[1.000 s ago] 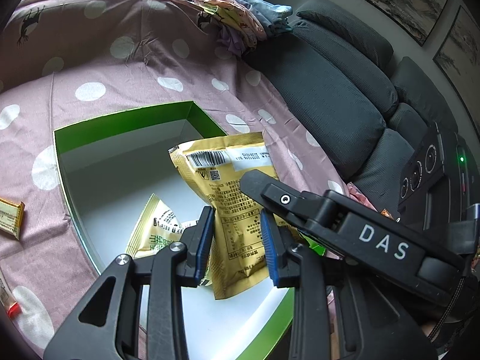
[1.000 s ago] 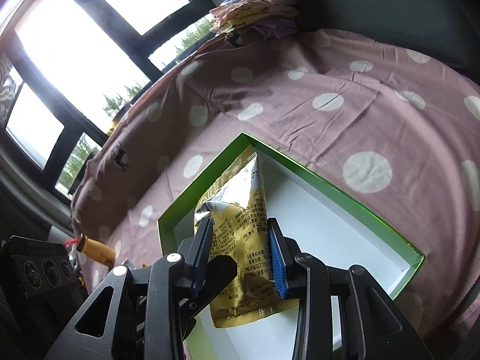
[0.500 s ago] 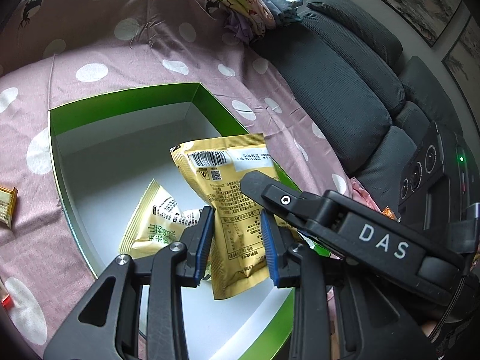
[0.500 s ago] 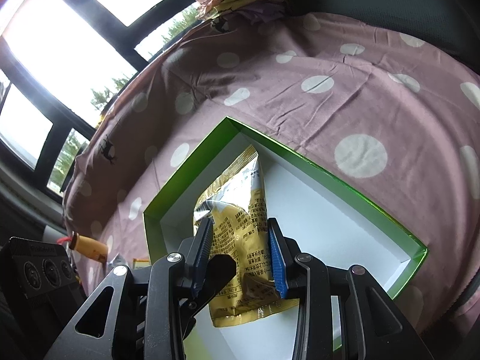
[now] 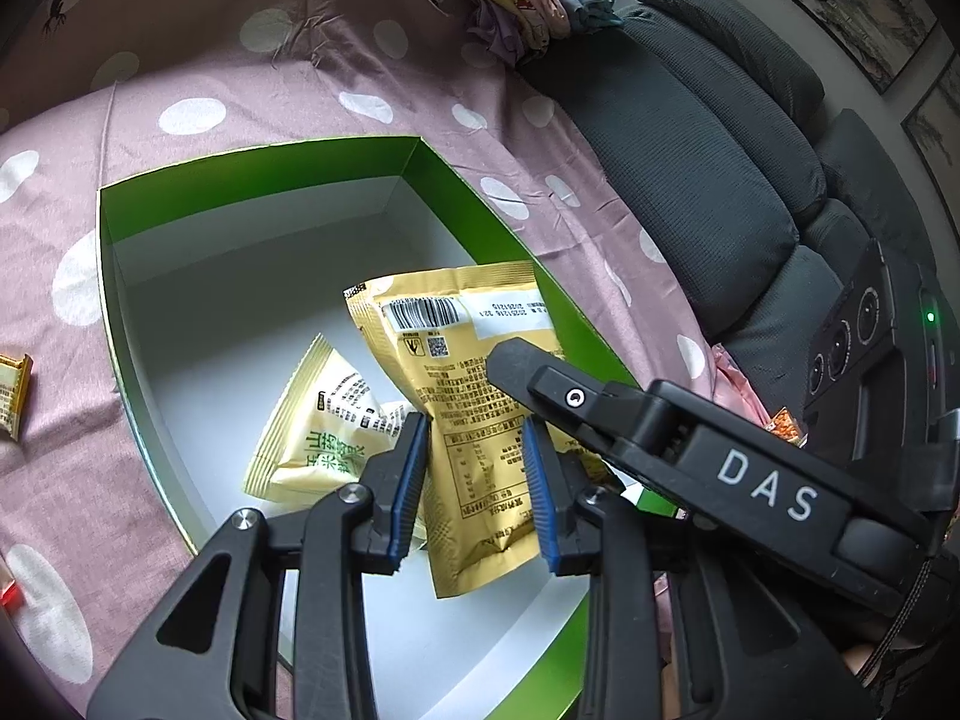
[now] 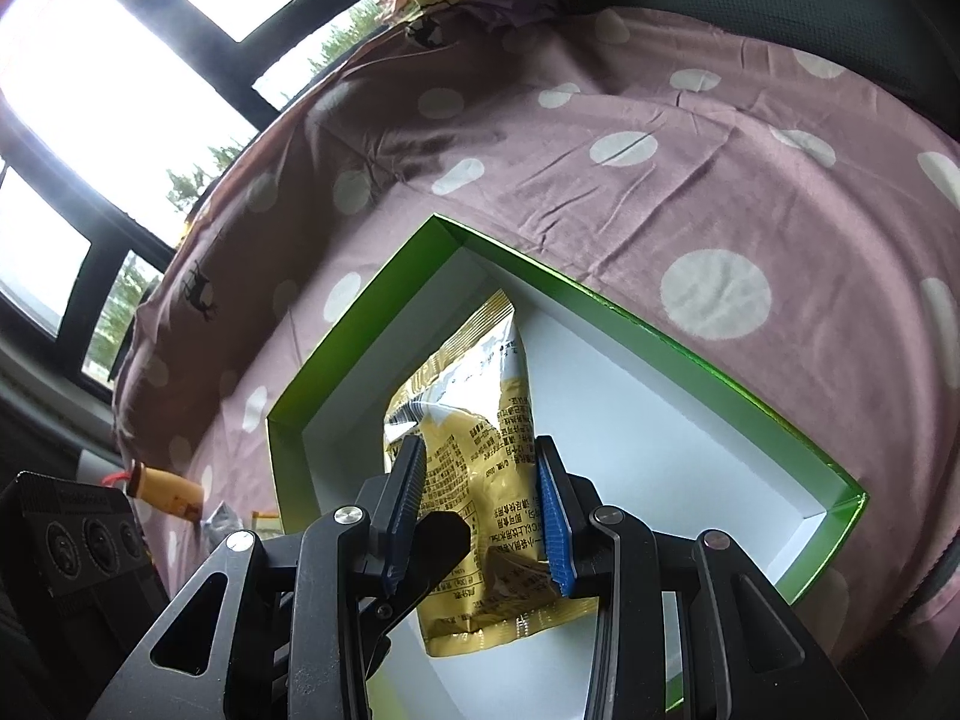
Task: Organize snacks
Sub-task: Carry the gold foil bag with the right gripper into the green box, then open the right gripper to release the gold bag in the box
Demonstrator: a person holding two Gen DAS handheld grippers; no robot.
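— What has been changed?
— The gold packet has been brought lower over the green box, near its front edge. It is clenched by the right hand-held gripper, so release is judged next. The left hand-held gripper is set around it, but its grip cannot be told.
— Obstacles?
— A pale packet lies just beneath. A wrapped bar is left outside on the spotted cloth.
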